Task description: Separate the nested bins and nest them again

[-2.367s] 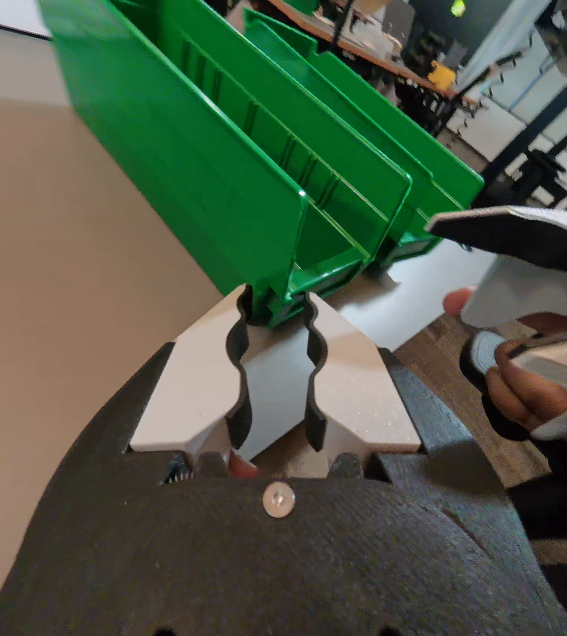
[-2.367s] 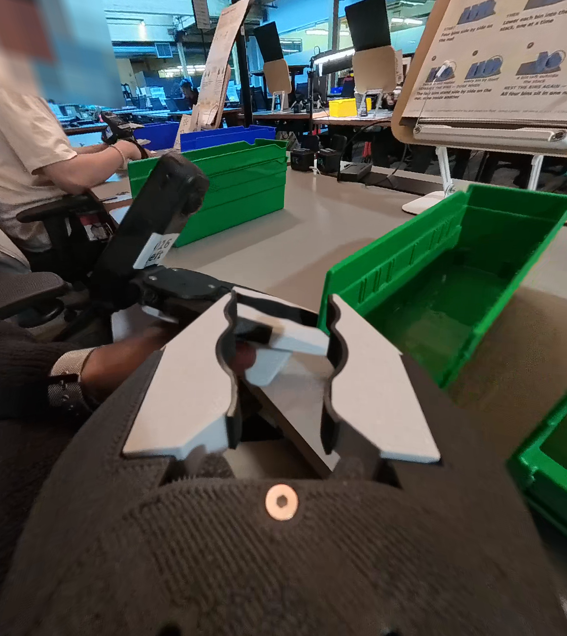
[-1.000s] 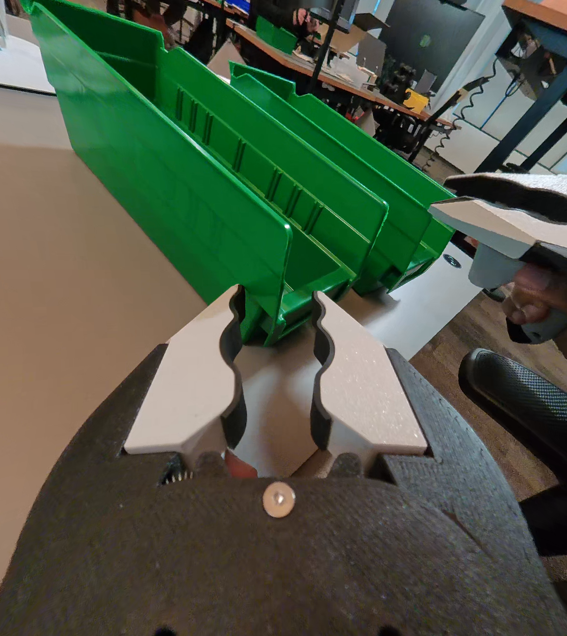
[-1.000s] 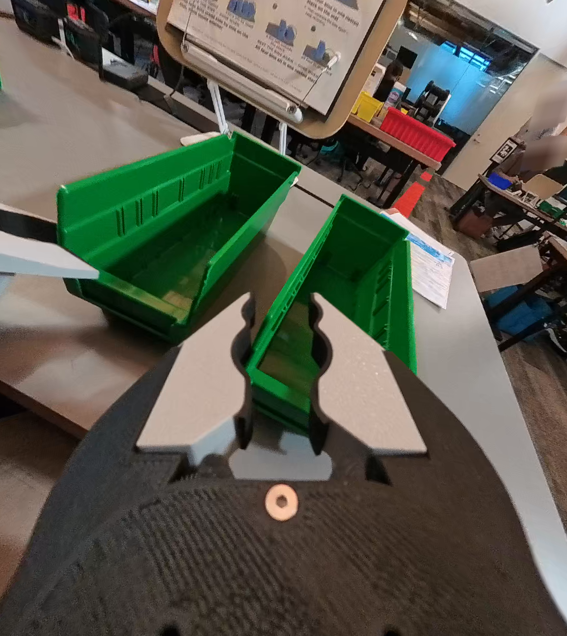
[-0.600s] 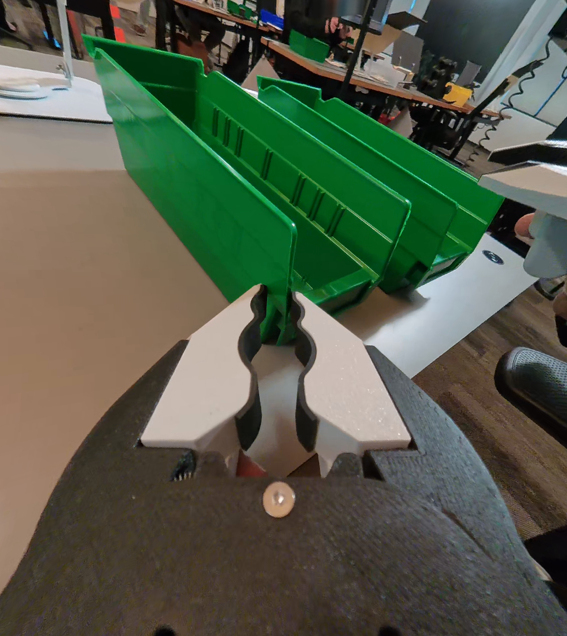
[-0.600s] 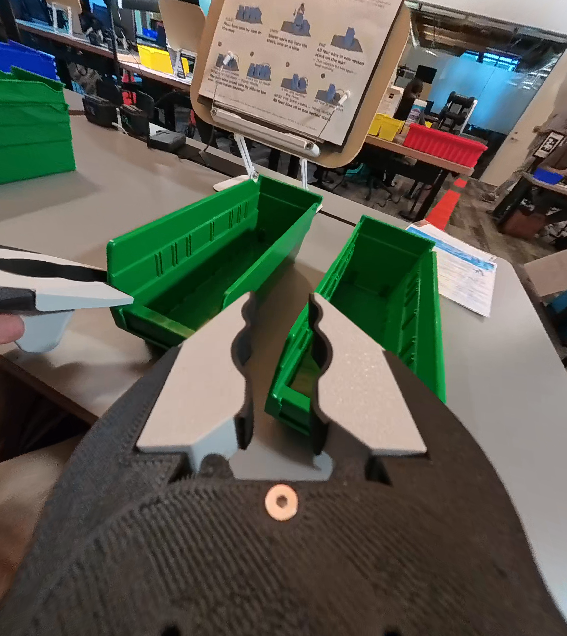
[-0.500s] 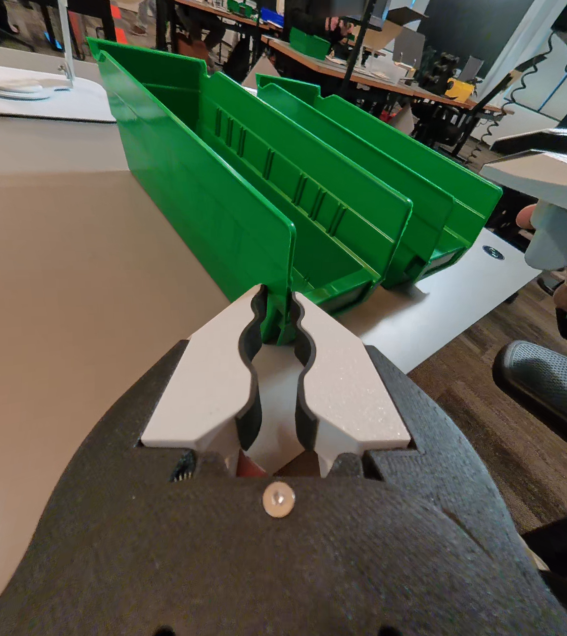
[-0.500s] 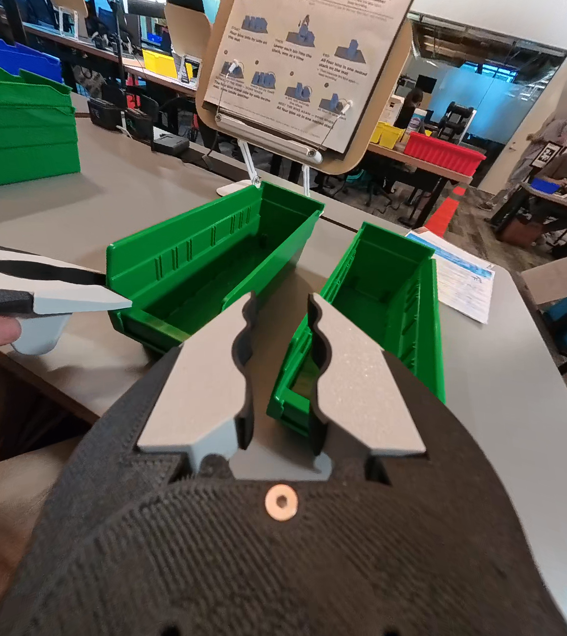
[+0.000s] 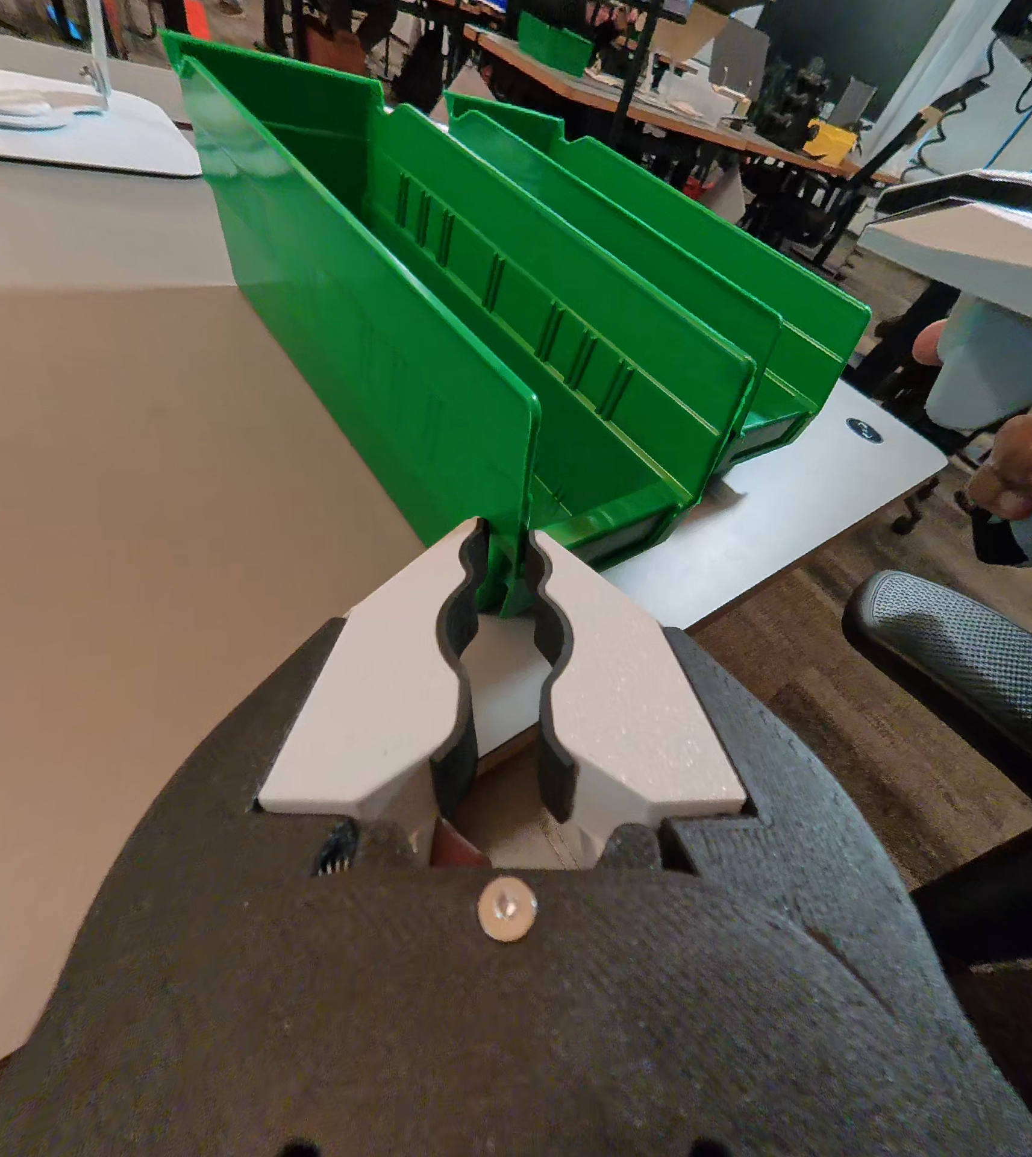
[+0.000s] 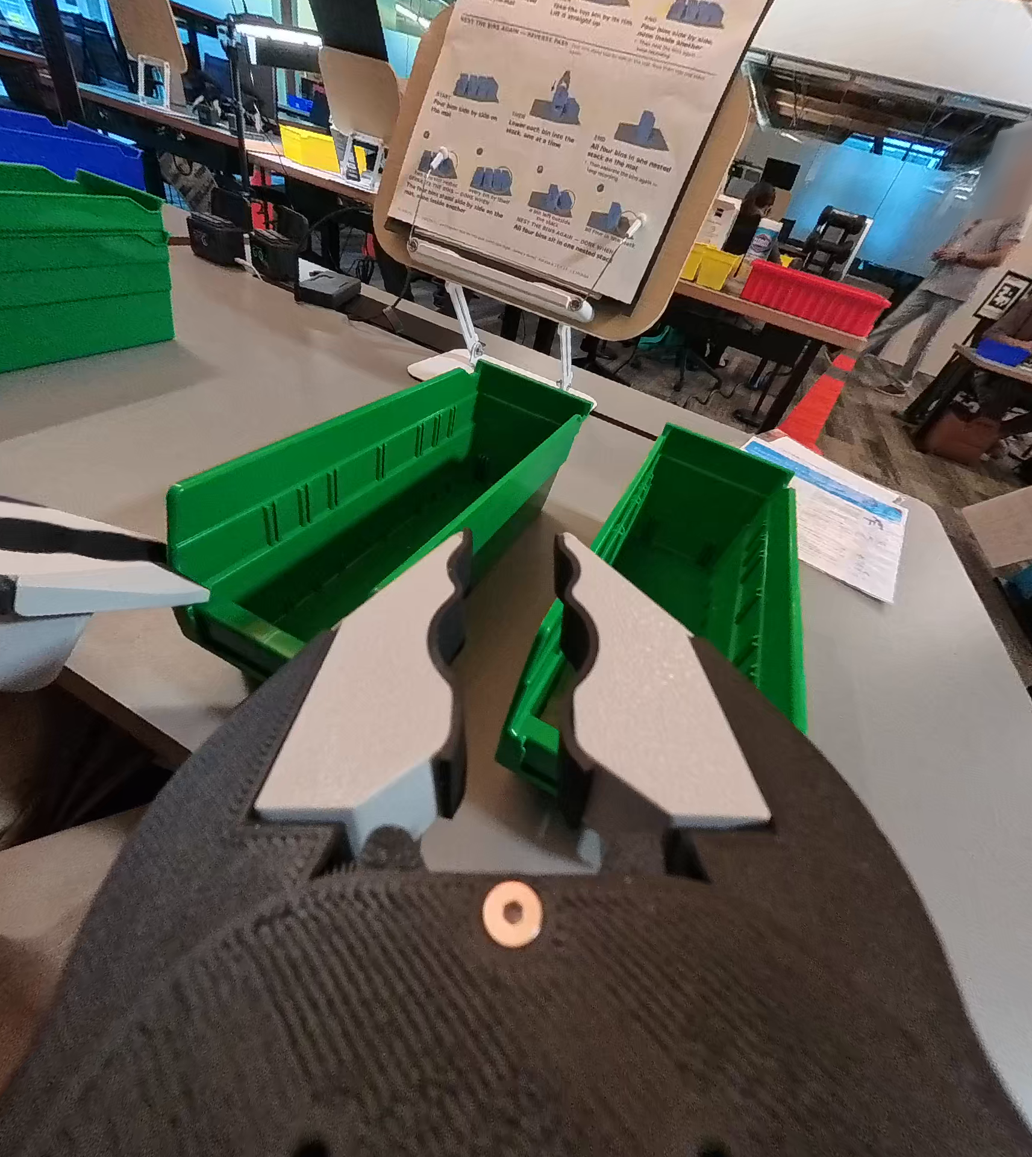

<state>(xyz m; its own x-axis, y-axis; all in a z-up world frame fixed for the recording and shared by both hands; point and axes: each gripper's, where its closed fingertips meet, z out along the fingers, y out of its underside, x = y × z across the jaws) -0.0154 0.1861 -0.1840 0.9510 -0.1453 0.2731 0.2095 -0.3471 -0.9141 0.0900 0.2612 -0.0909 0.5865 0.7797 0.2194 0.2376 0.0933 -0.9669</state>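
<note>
Two long green bins lie side by side on the grey table [image 10: 914, 782]. My left gripper [image 9: 504, 532] is shut on the near corner of the left bin's [image 9: 375, 325] outer side wall. It also shows at the left in the right wrist view [image 10: 62, 563], touching that bin [image 10: 344, 501]. The right bin [image 10: 707, 551] shows doubled rims, like bins nested together; it also shows in the left wrist view [image 9: 720, 263]. My right gripper [image 10: 513, 541] is open. The right bin's near left corner sits in its gap, unclamped.
An instruction board on a white stand [image 10: 563, 156] stands behind the bins. A paper sheet [image 10: 845, 532] lies right of the right bin. A stack of green bins [image 10: 50, 282] sits far left. The table's front edge and a black chair armrest [image 9: 970, 657] are close.
My left gripper has closed on the left bin's corner wall. My right gripper swung from the left hand over to the right bin's near end and stays open.
</note>
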